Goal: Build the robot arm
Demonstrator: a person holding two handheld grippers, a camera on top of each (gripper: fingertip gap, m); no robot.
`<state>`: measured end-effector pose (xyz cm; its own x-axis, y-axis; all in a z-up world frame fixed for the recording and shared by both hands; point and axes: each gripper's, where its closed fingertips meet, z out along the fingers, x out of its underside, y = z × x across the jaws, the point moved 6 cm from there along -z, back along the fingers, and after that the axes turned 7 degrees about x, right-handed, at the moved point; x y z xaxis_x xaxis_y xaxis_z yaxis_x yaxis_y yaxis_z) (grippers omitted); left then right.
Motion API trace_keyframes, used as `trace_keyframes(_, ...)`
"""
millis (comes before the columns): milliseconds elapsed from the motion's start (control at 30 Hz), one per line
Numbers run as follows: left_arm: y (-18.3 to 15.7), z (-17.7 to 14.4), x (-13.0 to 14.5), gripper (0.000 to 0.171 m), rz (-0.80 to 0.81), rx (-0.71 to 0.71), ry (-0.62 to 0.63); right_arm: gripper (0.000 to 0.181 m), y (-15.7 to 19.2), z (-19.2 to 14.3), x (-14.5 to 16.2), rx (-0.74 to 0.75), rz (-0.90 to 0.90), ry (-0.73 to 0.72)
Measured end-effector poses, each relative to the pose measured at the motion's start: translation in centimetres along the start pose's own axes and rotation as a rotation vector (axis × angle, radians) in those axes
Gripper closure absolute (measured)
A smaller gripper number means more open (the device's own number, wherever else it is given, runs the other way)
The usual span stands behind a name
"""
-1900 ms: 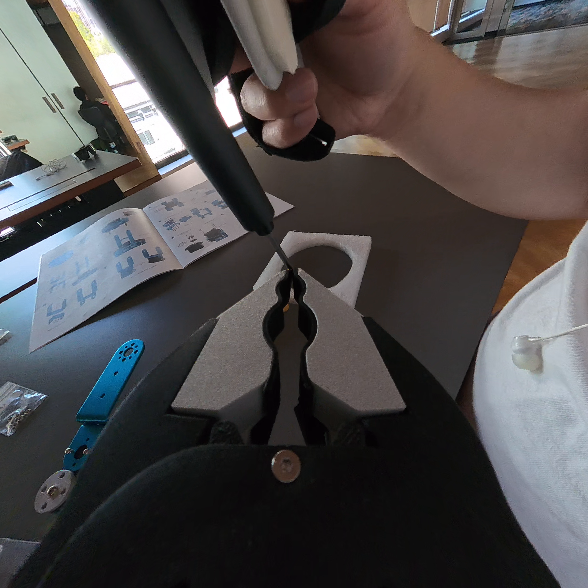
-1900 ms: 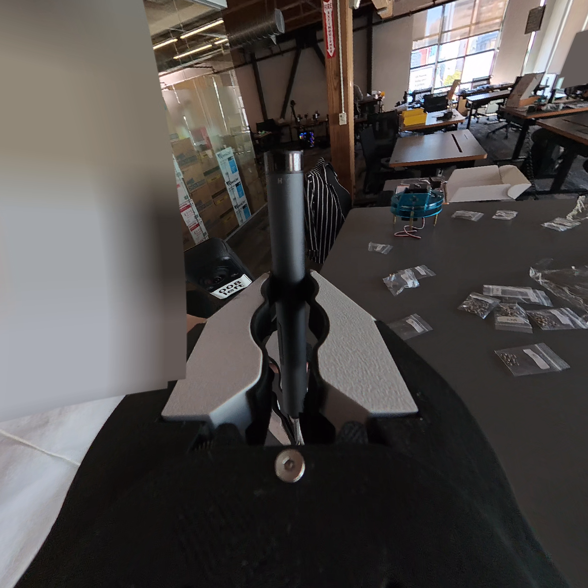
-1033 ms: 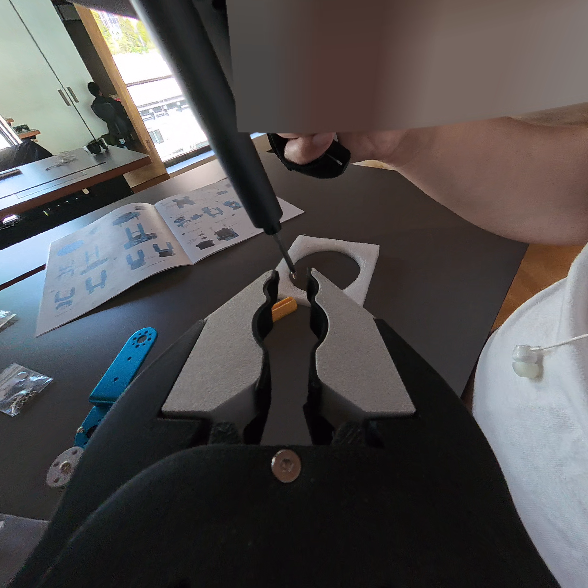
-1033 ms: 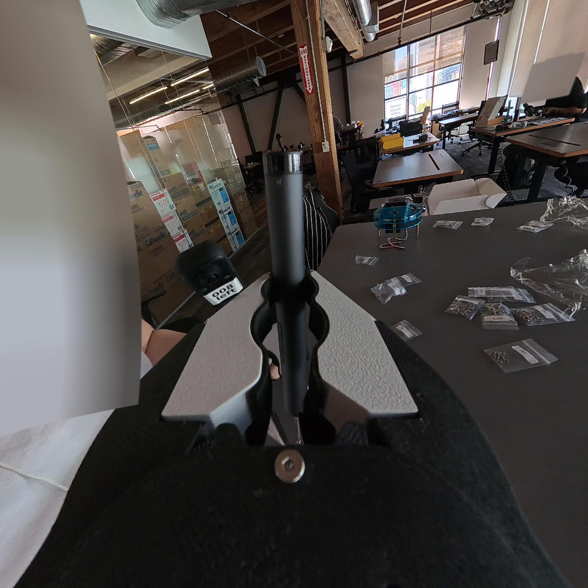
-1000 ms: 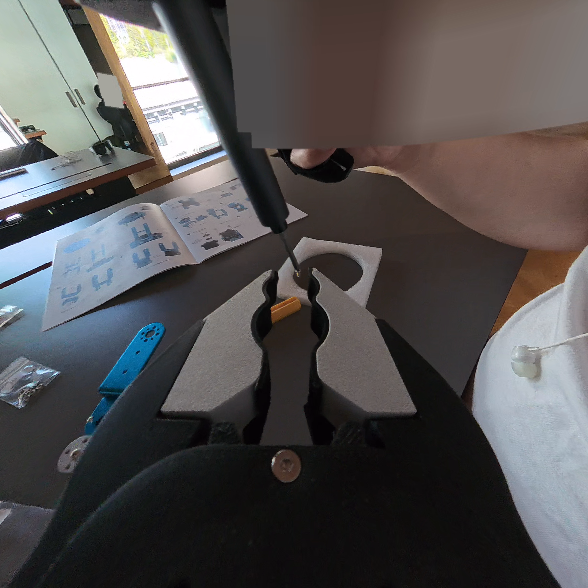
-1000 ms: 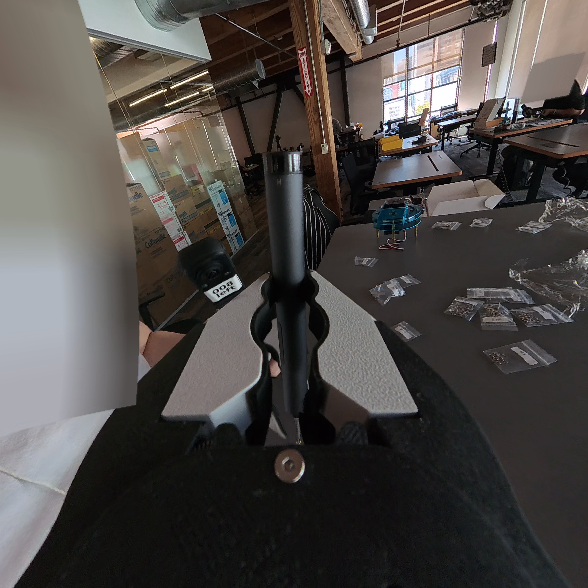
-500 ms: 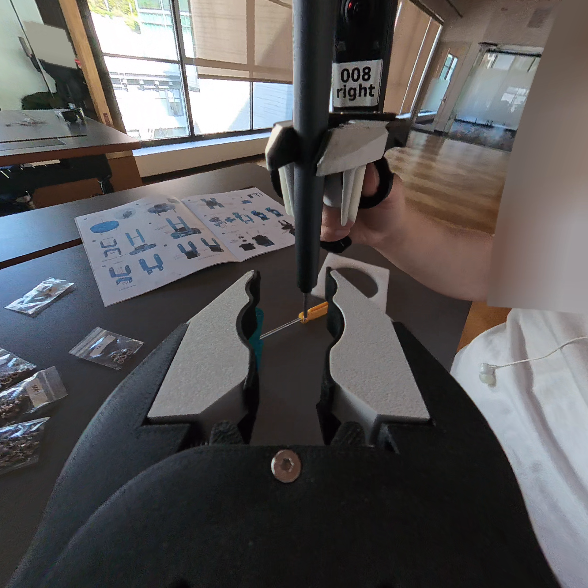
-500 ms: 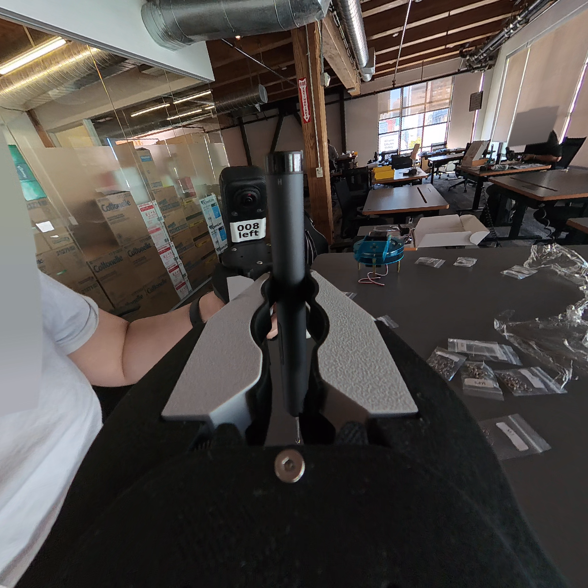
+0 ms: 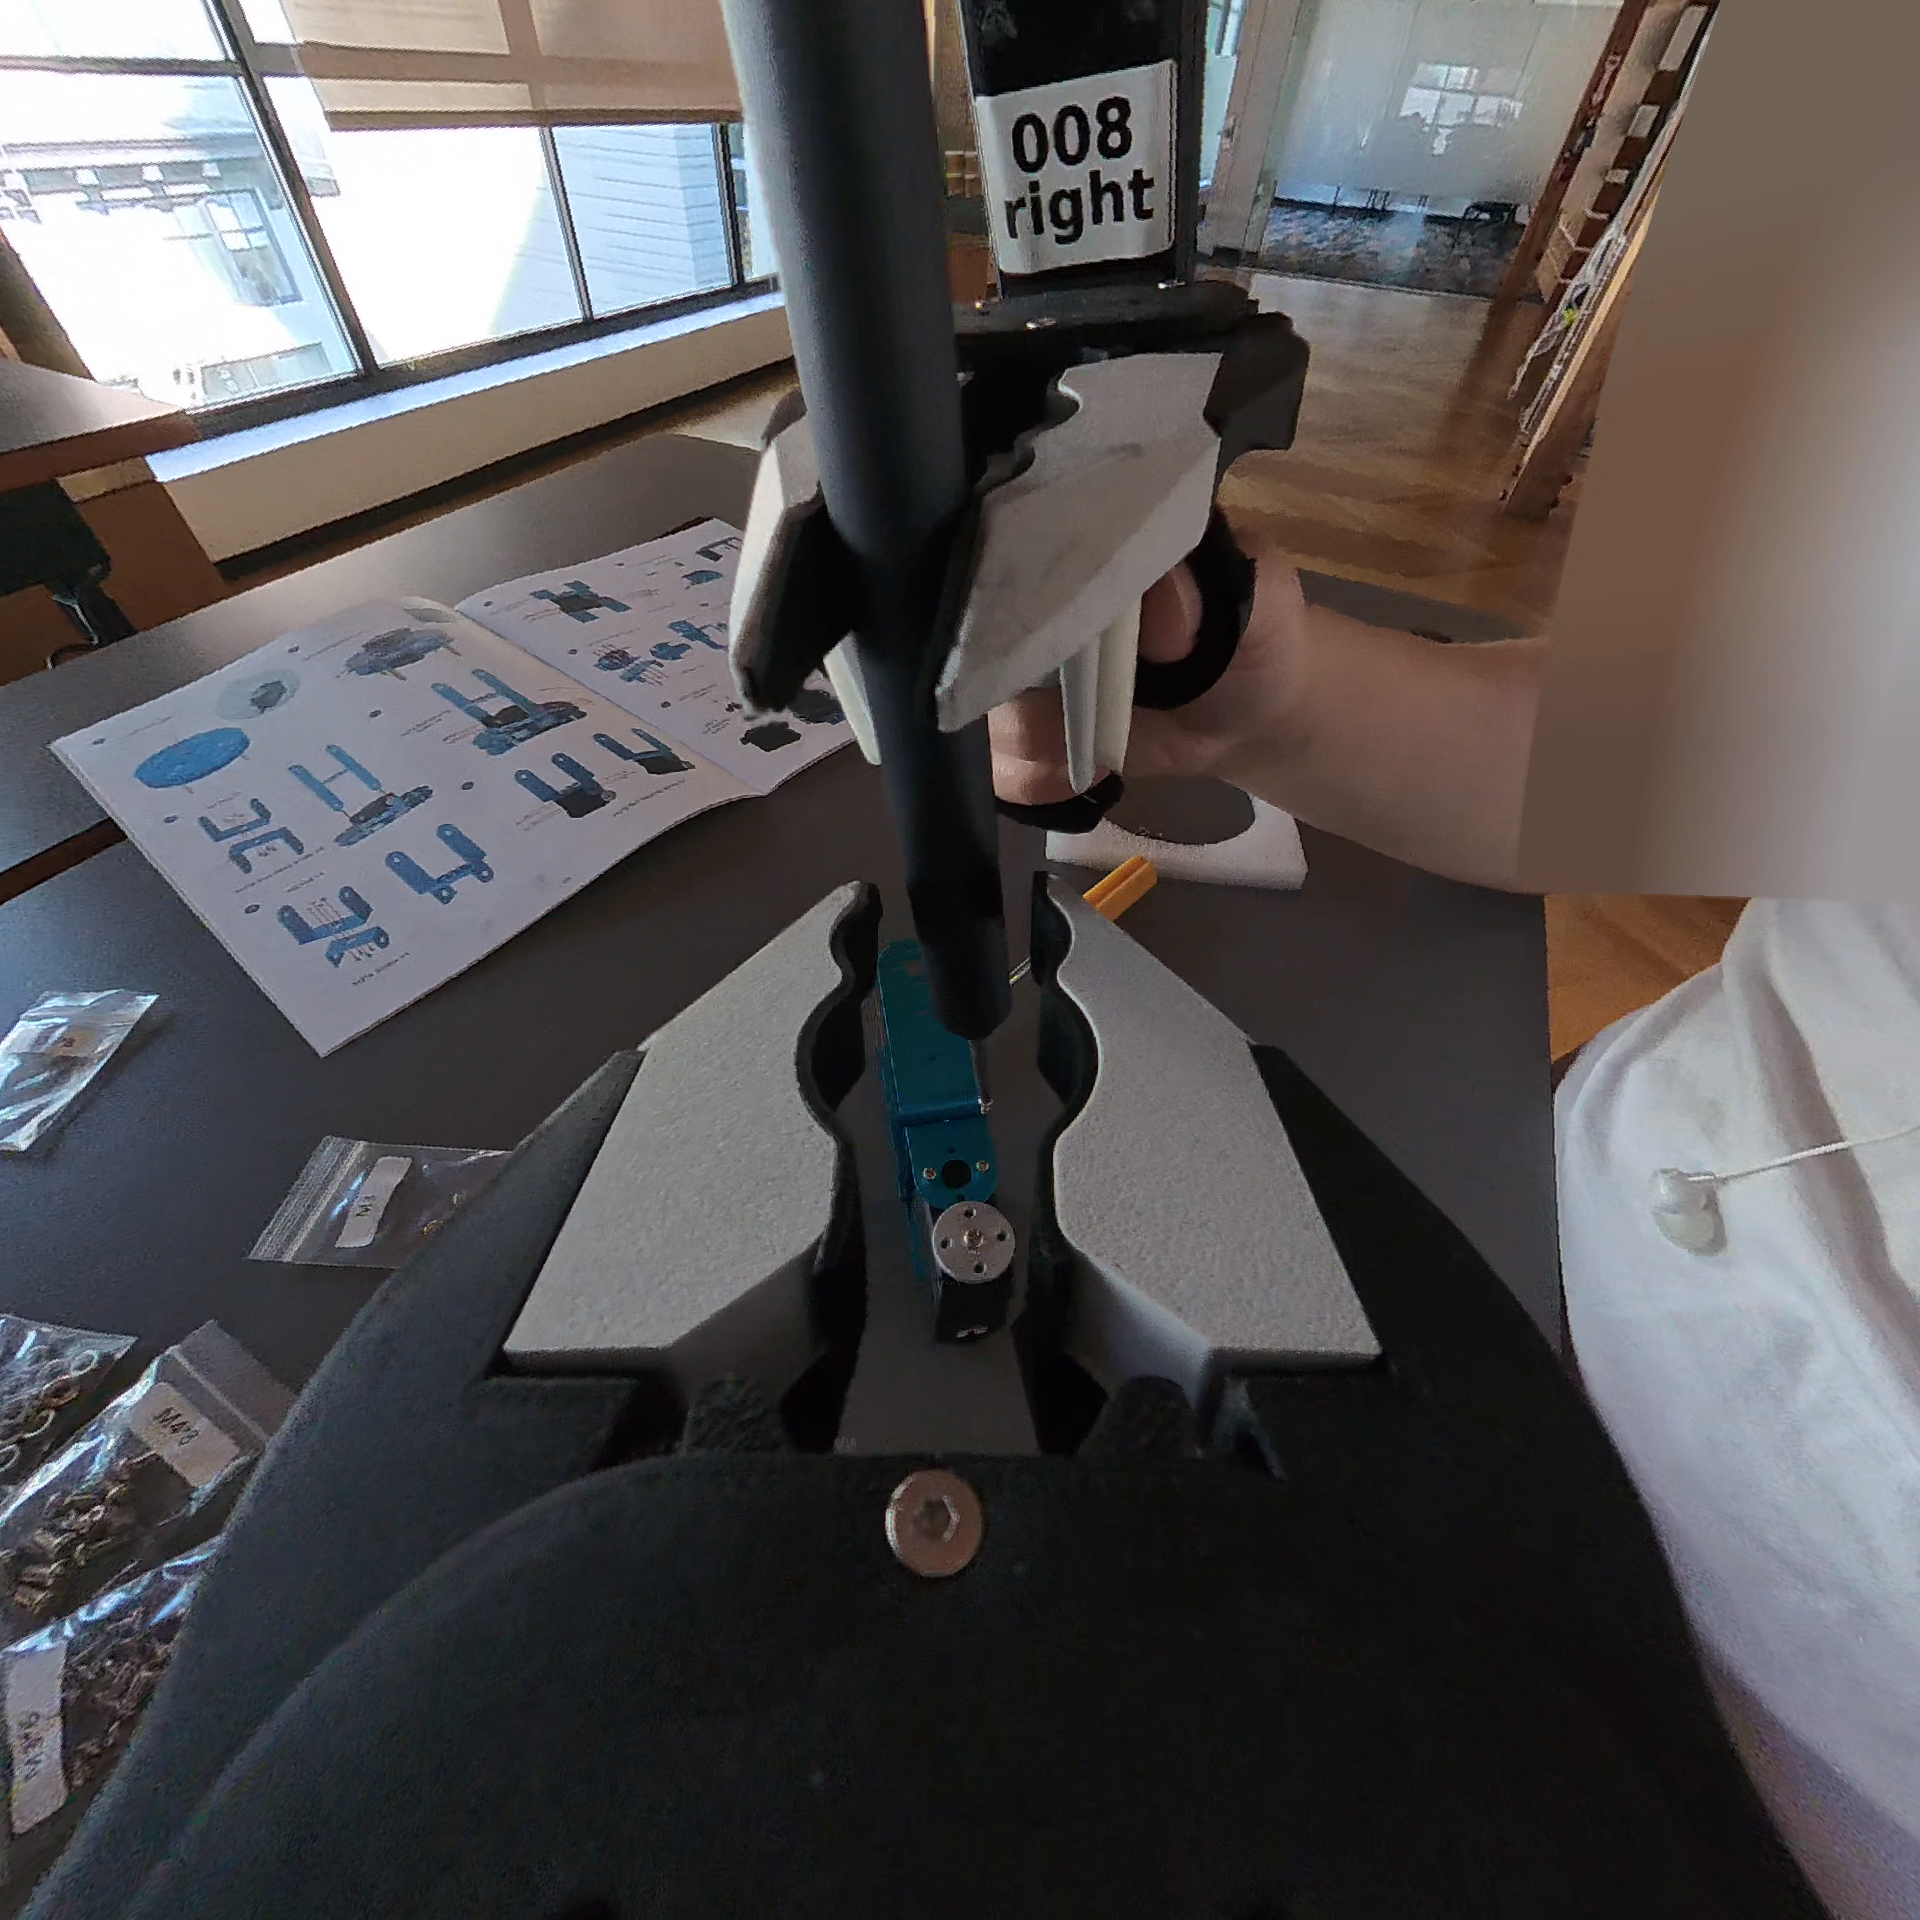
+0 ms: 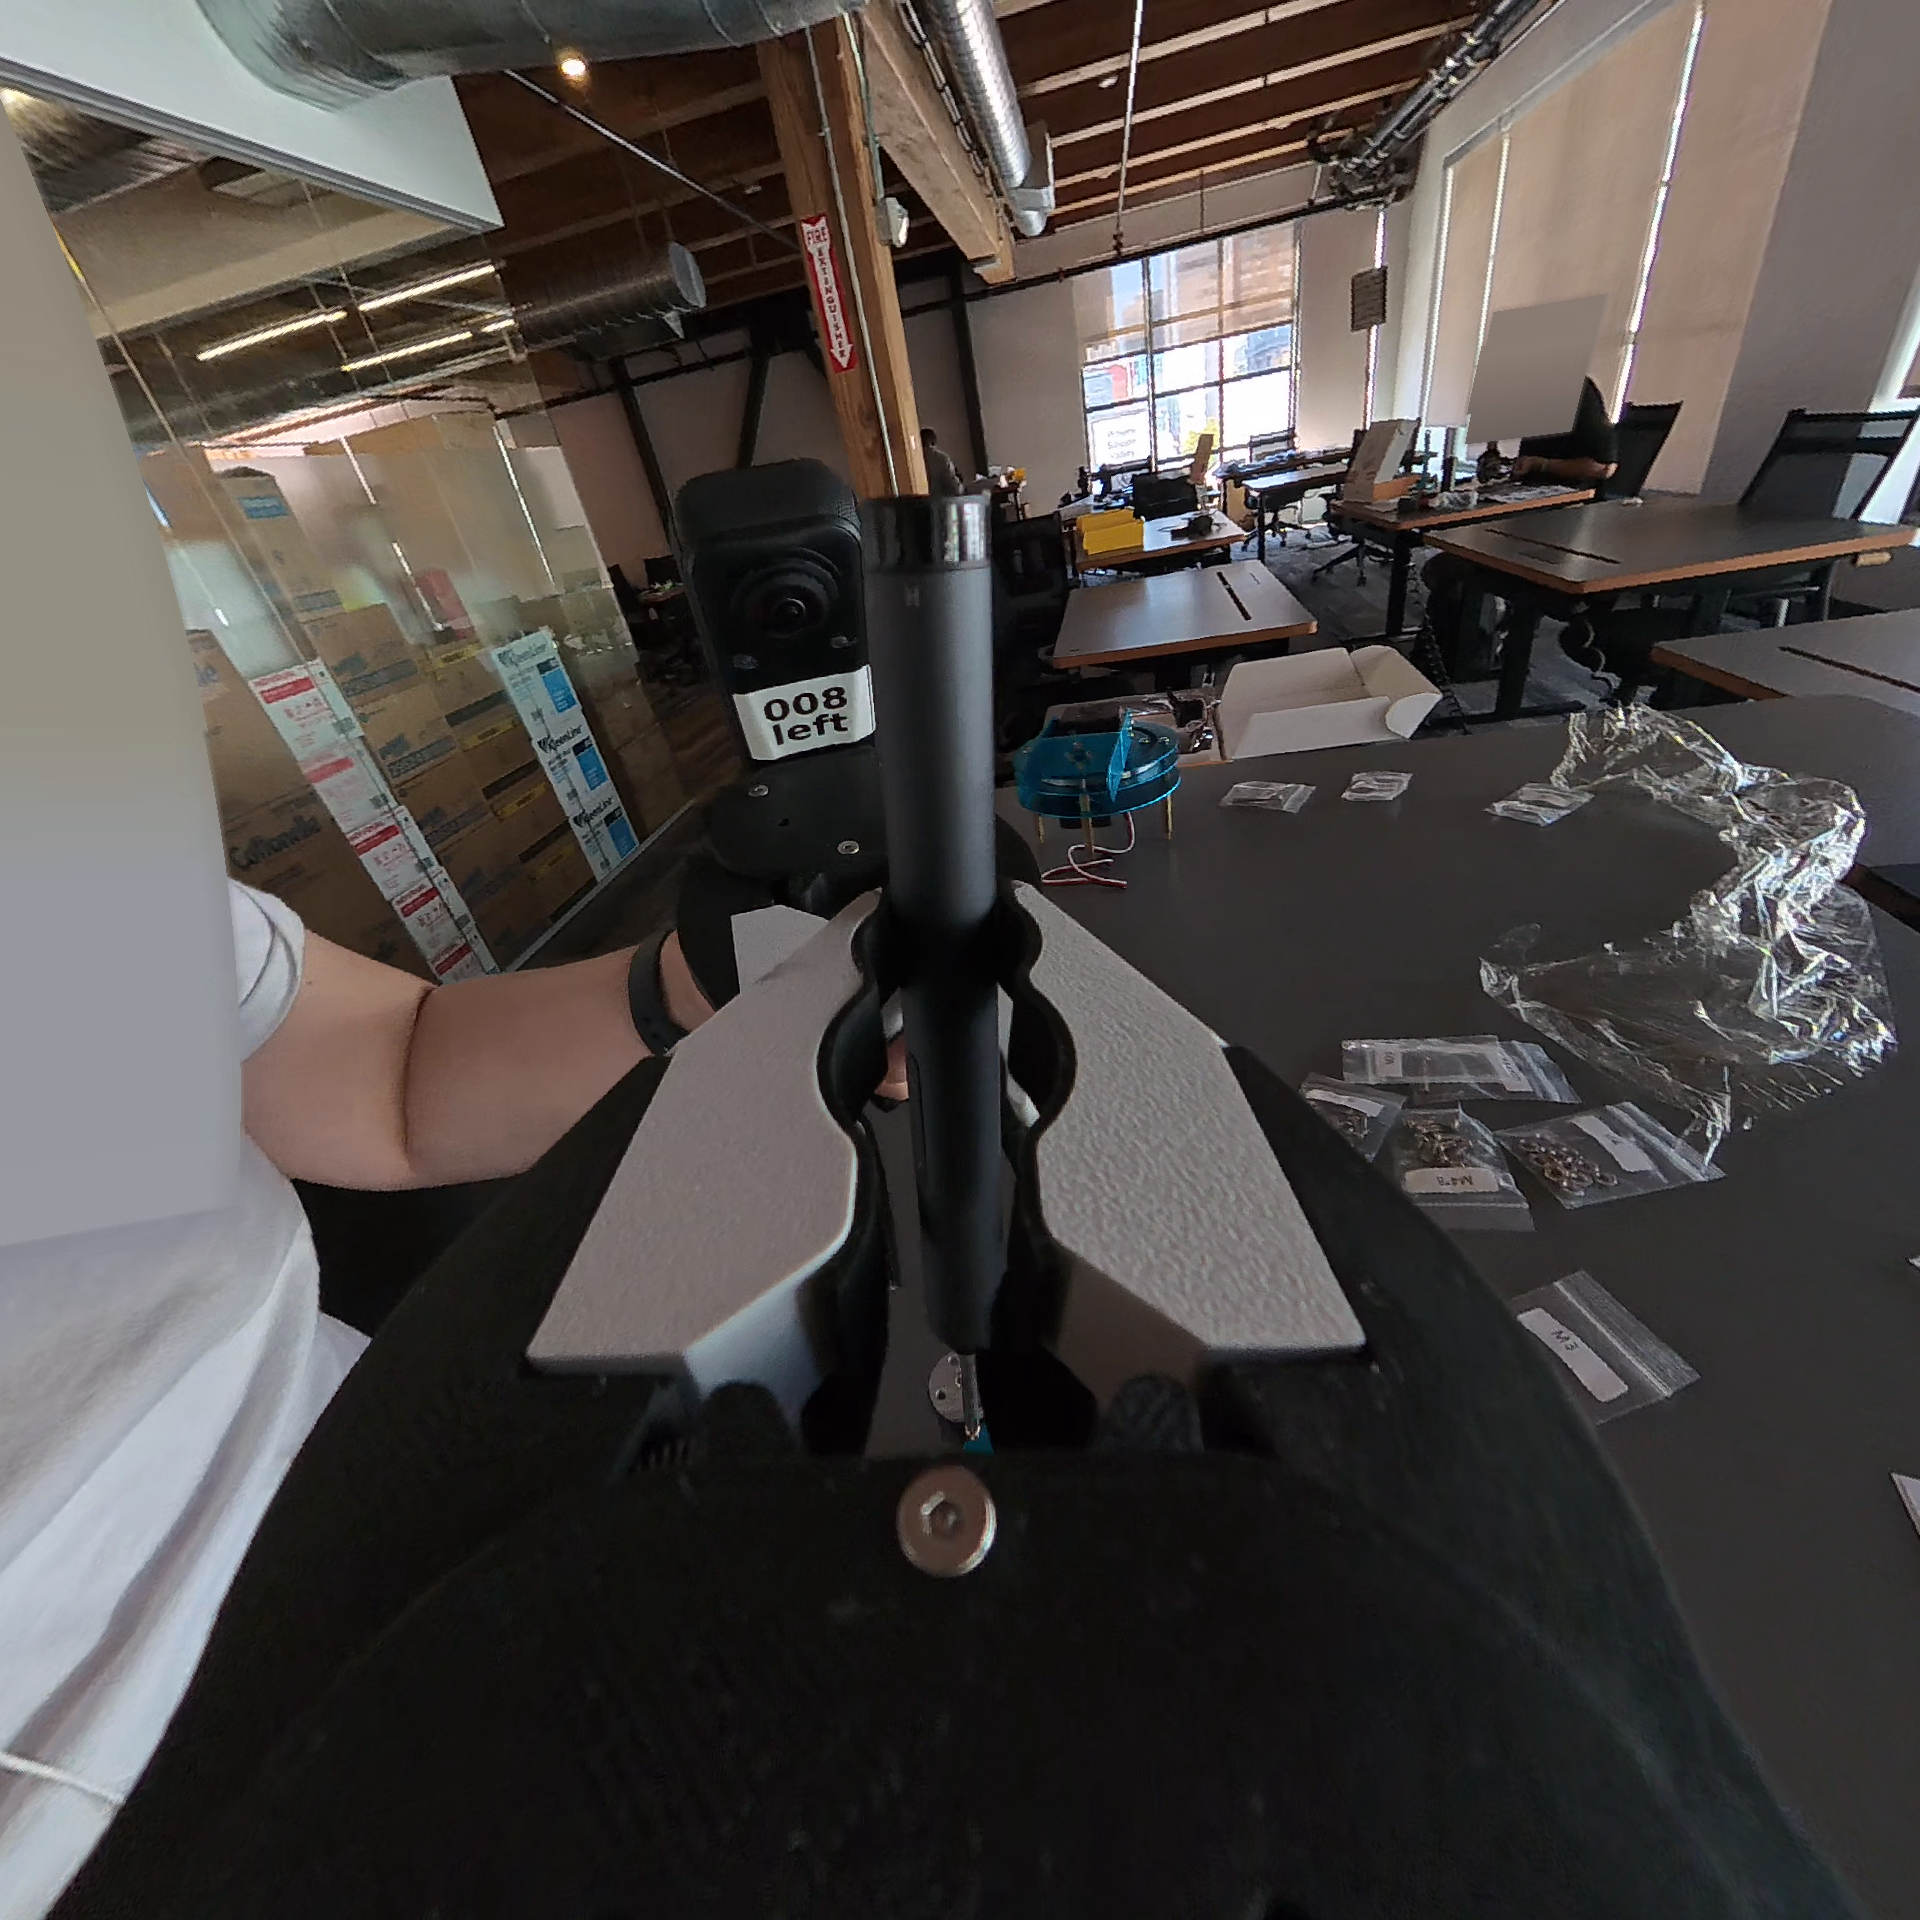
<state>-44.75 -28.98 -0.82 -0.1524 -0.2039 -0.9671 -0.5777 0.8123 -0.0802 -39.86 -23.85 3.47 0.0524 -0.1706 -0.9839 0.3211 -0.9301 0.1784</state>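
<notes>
Black screwdriver (image 10: 940, 935) upright, tip (image 10: 972, 1415) down.

We find print on a white label (image 9: 1081, 166) on one black camera (image 9: 1081, 26) and on a second label (image 10: 805, 717) in the right wrist view. A red sign (image 10: 826, 296) on a wooden post (image 10: 873, 395), bag stickers (image 10: 1455, 1181) and an open booklet (image 9: 416, 769) bear print too.

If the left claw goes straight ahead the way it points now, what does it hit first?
Probably the blue bracket with its round silver disc, already lying between the open left claw fingers. Just beyond stands the dark screwdriver held by the right claw. Depth is uncertain.
</notes>
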Motion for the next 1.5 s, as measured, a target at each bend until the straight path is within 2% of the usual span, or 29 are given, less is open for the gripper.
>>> trace_keyframes(433,1.1,0.5,0.7,0.155,0.001,0.102,-0.049,0.164,-0.8,0.2,1.1,0.018,0.041,0.011)
trace_keyframes(1500,1.8,0.7,1.9,0.155,-0.024,0.104,-0.067,0.164,-1.6,0.4,2.2,0.007,0.064,0.028)
